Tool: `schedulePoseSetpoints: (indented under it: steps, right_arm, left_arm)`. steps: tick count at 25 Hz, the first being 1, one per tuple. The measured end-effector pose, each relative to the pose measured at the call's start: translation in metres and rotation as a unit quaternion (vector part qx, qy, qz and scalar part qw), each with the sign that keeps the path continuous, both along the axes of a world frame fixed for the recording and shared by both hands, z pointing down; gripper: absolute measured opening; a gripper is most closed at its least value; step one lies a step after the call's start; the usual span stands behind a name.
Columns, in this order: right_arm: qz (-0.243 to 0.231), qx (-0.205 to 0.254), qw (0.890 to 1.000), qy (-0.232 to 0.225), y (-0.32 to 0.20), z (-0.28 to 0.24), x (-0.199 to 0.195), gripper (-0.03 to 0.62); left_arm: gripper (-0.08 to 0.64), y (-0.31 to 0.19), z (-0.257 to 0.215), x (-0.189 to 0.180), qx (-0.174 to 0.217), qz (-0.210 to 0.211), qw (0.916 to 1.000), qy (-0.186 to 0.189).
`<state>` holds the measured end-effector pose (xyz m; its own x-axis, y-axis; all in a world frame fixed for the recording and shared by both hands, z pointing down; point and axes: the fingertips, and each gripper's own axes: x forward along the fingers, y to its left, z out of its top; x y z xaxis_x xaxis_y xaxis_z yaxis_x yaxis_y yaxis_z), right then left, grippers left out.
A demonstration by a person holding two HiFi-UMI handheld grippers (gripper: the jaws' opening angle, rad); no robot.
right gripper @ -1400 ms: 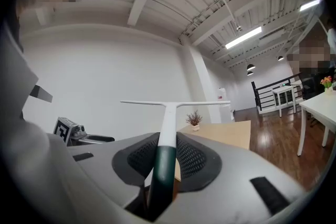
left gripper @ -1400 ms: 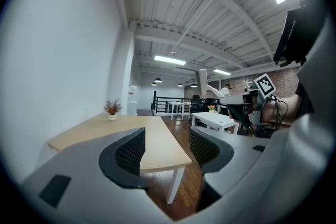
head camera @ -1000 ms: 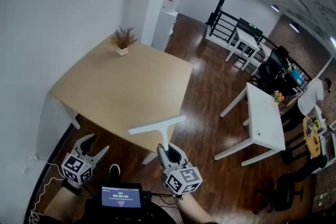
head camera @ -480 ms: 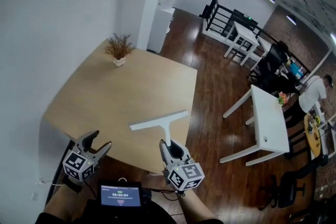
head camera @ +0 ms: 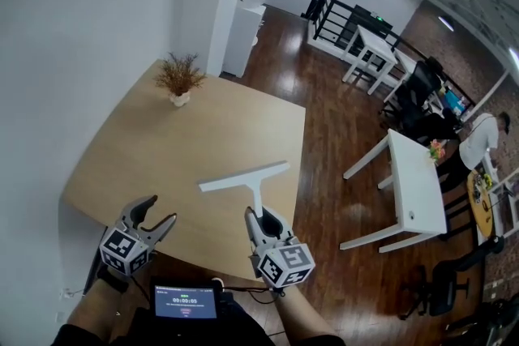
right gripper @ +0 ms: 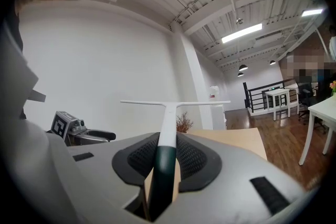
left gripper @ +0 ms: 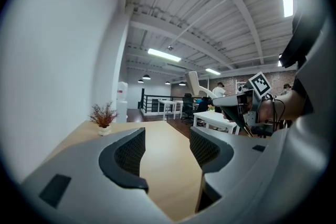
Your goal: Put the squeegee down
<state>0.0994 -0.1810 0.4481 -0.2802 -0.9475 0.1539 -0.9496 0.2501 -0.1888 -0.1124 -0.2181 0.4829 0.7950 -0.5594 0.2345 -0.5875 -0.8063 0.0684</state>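
Holding the squeegee (head camera: 243, 177) clamped in my right gripper (head camera: 261, 218) over the worktop (head camera: 154, 146); left gripper (head camera: 156, 211), nine o'clock, released and empty; lowering probably comes next.

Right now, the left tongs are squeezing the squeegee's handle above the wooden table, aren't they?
No, it is the right tongs that squeeze the handle of the squeegee; the right gripper view shows them shut on it. The left tongs are open and empty. The squeegee is indeed above the wooden table.
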Motion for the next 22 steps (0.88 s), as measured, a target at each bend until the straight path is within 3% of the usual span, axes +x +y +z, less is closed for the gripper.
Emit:
schedulePoseSetpoints:
  steps: [8,17,22]
  right_arm:
    - [-0.006,-0.031,0.999,0.005,-0.021,0.028,0.010,0.109]
    - [-0.029,-0.093,0.994,0.039,-0.097,0.107,0.019,0.110]
    - [-0.038,-0.124,0.990,0.060,-0.137,0.153,0.023,0.110]
  left_arm:
    - [0.270,-0.010,0.018,0.005,-0.009,-0.011,0.9998,-0.011]
    - [0.270,-0.068,0.066,0.022,-0.025,-0.021,0.9979,-0.056]
    - [0.270,-0.084,0.109,0.042,-0.042,0.001,0.9947,-0.093]
